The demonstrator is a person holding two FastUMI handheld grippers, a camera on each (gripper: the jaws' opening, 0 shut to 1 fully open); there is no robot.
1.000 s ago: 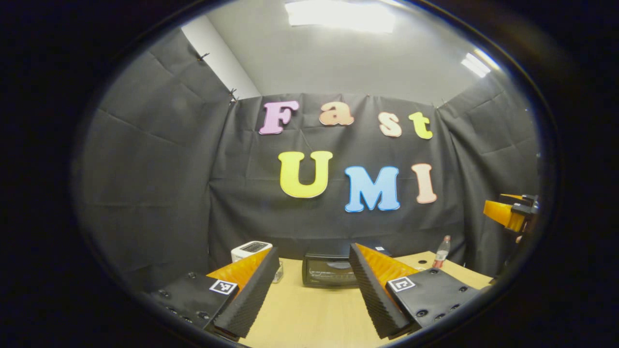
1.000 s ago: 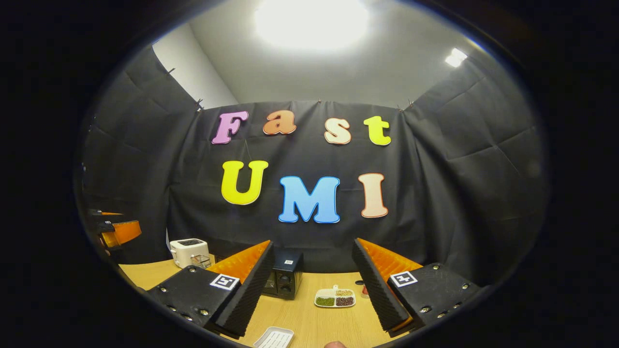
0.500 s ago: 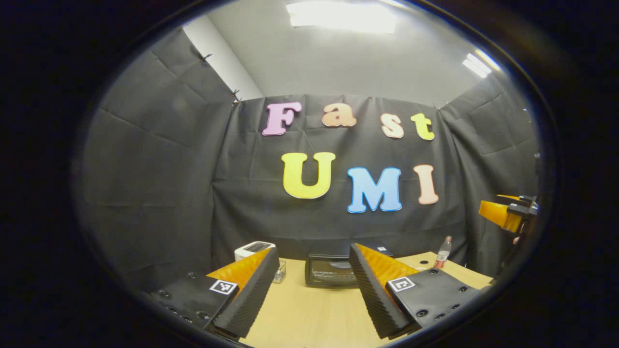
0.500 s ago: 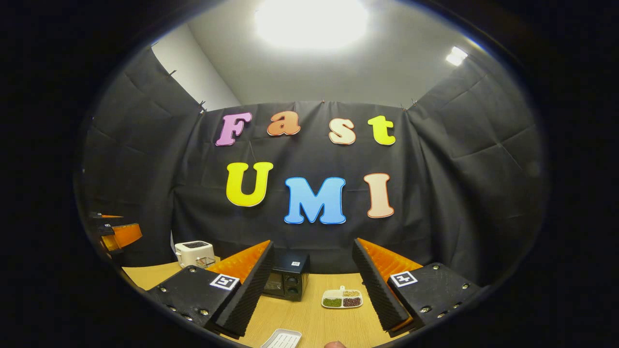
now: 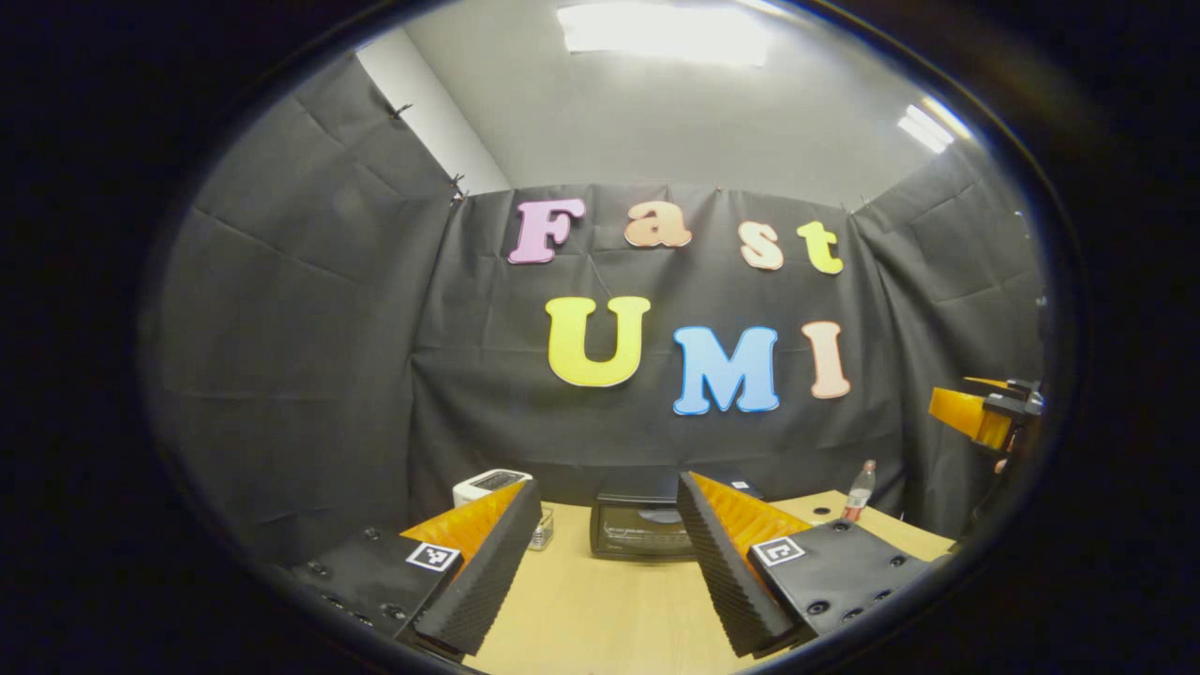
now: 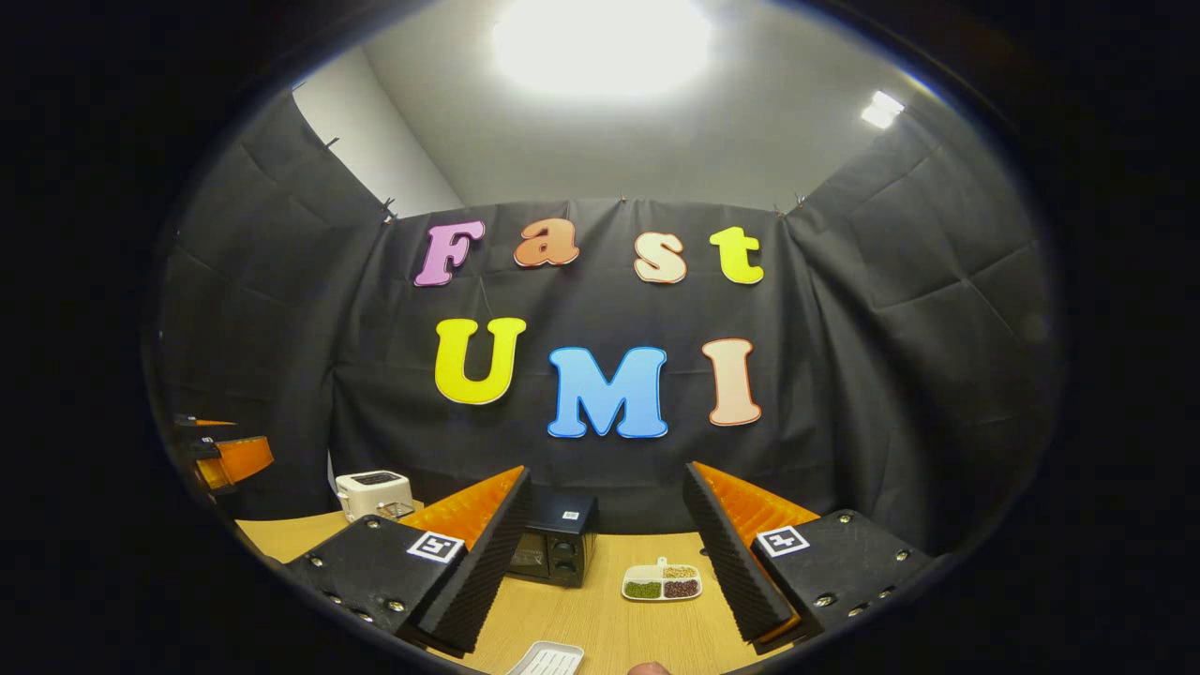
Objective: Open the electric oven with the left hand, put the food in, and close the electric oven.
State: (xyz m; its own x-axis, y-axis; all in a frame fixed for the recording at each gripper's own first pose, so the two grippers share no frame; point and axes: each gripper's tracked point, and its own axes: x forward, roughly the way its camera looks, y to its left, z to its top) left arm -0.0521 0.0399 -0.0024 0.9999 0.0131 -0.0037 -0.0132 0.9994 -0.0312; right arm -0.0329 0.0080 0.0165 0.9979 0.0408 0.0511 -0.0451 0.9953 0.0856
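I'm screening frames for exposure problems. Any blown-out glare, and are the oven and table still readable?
Right gripper view: ceiling light blown out to a white blob; oven dim but sharp. Left gripper view: light panel bright yet keeps its shape; oven dark, table evenly lit.

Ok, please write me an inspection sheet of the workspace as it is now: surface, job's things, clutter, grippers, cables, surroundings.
Surface: wooden table, bare in front of the oven.
Job's things: electric oven, door closed; divided dish of food to the right of it.
Clutter: white toaster, small glass, bottle, white ridged tray.
Grippers: left gripper open, empty, above the table; right gripper open, empty.
Cables: nothing seen.
Surroundings: black cloth wall, ceiling lights.
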